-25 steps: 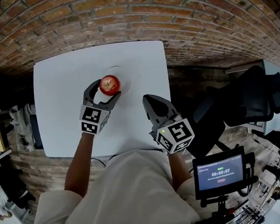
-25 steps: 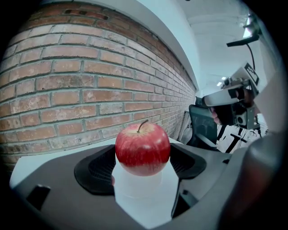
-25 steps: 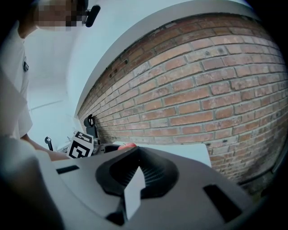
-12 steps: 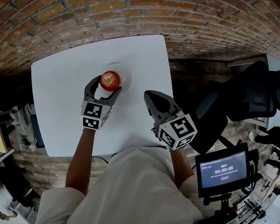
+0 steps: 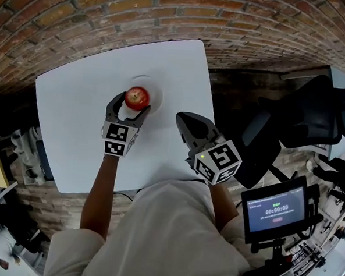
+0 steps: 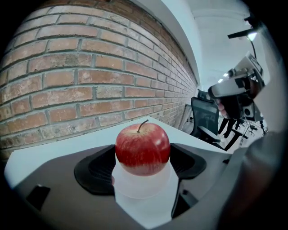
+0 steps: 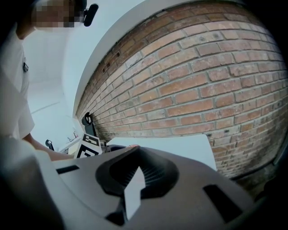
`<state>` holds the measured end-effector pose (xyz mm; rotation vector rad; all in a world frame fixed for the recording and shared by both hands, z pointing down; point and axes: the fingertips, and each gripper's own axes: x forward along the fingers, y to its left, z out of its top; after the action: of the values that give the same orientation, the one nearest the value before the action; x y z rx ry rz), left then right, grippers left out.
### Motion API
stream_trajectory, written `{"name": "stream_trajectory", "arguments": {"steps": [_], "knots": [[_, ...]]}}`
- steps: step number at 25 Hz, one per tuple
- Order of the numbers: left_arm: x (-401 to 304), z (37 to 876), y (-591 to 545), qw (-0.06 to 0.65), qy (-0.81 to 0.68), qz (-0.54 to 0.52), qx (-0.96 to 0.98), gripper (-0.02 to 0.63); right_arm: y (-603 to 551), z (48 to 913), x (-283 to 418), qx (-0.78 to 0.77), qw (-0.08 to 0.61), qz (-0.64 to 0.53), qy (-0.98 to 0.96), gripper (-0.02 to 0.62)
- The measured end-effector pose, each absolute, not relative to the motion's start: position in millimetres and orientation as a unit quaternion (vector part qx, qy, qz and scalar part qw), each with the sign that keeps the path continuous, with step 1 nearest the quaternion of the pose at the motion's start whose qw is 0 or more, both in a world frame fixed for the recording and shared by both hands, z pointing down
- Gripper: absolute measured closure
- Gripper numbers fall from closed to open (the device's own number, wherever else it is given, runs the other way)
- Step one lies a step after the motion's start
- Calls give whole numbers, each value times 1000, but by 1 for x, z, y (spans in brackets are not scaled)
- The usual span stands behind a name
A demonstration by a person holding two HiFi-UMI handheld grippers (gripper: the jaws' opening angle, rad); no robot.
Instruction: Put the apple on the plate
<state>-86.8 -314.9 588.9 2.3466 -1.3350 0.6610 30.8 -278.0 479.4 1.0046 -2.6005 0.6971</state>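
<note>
Right now my left gripper (image 5: 130, 105) pinches the red apple (image 6: 142, 149) by its sides, over the near-left part of the white plate (image 5: 156, 91). I can't tell if it's resting there. The right gripper (image 5: 182, 119) hangs to the right, fingers pressed together, empty. Let go off-centre, the apple might roll off the shallow rim.

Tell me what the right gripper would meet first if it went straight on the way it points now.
Probably nothing near: beyond the shut right gripper lies the table top, then the brick wall. The apple sits just left of that line, though depth is unclear.
</note>
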Motion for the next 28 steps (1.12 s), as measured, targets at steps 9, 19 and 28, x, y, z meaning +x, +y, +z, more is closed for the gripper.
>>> {"name": "stream_trajectory", "arguments": {"steps": [9,19,28], "knots": [[-87,605,-323,194,-475,238,825,225,-278,495,34,342,145,254,-893,592],[-89,622,-328,209,-471,255,818,225,-277,505,31,338,151,262,-891,592],[-86,630,-335,209,-469,261,818,225,-275,508,31,338,155,271,-888,592]]}}
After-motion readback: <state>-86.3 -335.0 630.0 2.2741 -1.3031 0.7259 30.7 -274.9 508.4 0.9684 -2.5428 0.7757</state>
